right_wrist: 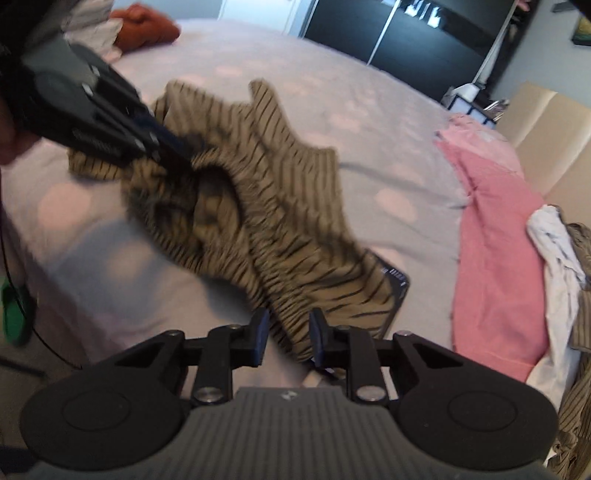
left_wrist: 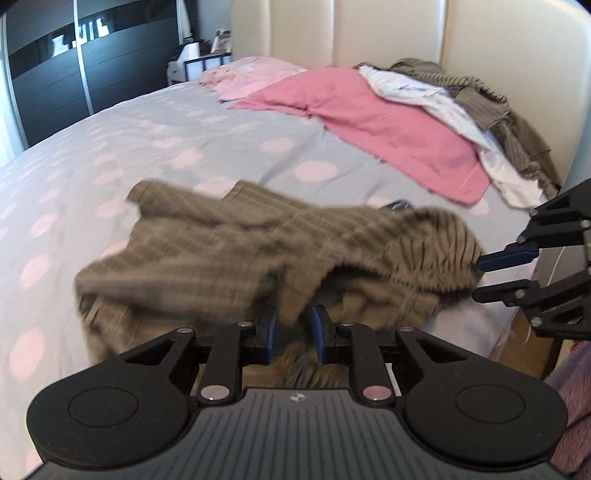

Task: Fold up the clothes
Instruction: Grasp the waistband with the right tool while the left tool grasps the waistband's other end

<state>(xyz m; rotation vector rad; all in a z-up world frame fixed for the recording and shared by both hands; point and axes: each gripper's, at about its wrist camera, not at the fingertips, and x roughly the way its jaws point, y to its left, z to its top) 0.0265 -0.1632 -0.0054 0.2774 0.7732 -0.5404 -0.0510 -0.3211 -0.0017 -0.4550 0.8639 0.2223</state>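
Note:
A brown garment with thin dark stripes (left_wrist: 229,251) lies crumpled on the bed, blurred in both views. My left gripper (left_wrist: 295,326) is low in the left wrist view, shut on a fold of that garment at its near edge. From the right wrist view, the left gripper (right_wrist: 166,147) bites the bunched collar end. My right gripper (right_wrist: 289,332) has the striped garment (right_wrist: 280,221) pinched between its blue pads. Seen from the left wrist view, the right gripper (left_wrist: 480,278) sits at the cloth's right end.
The bed sheet (left_wrist: 147,129) is grey with pale pink dots. A pink garment (left_wrist: 388,125), a white one (left_wrist: 443,107) and another brown striped one (left_wrist: 506,114) lie heaped by the cream headboard (left_wrist: 369,33). A dark flat object (right_wrist: 397,284) peeks from under the cloth. A dark wardrobe (left_wrist: 55,74) stands beyond.

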